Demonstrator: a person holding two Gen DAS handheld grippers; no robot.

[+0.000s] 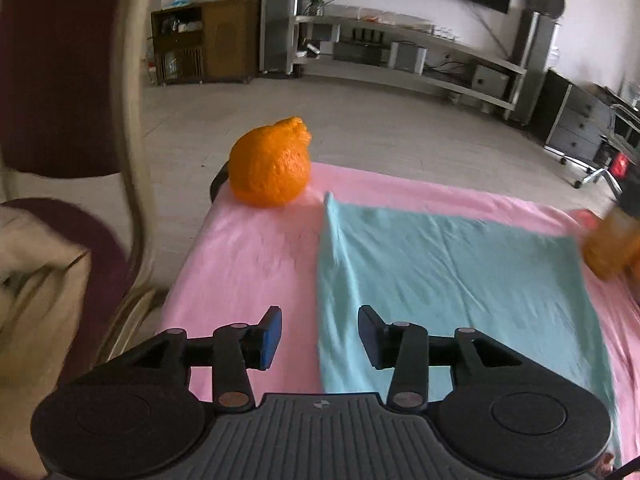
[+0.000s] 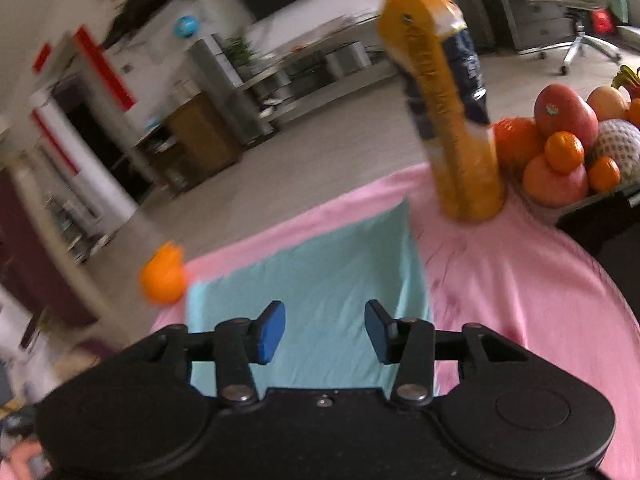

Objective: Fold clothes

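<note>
A light blue cloth (image 1: 448,280) lies flat on the pink table cover (image 1: 248,264); it also shows in the right wrist view (image 2: 320,288). My left gripper (image 1: 319,338) is open and empty, above the cloth's left edge. My right gripper (image 2: 325,332) is open and empty, above the near part of the cloth. Neither gripper touches the cloth.
A bumpy orange fruit (image 1: 271,164) sits at the table's far left corner, also seen in the right wrist view (image 2: 163,276). An orange juice bottle (image 2: 452,112) stands right of the cloth. A fruit tray (image 2: 576,152) is at the right. A dark red chair (image 1: 60,120) stands left of the table.
</note>
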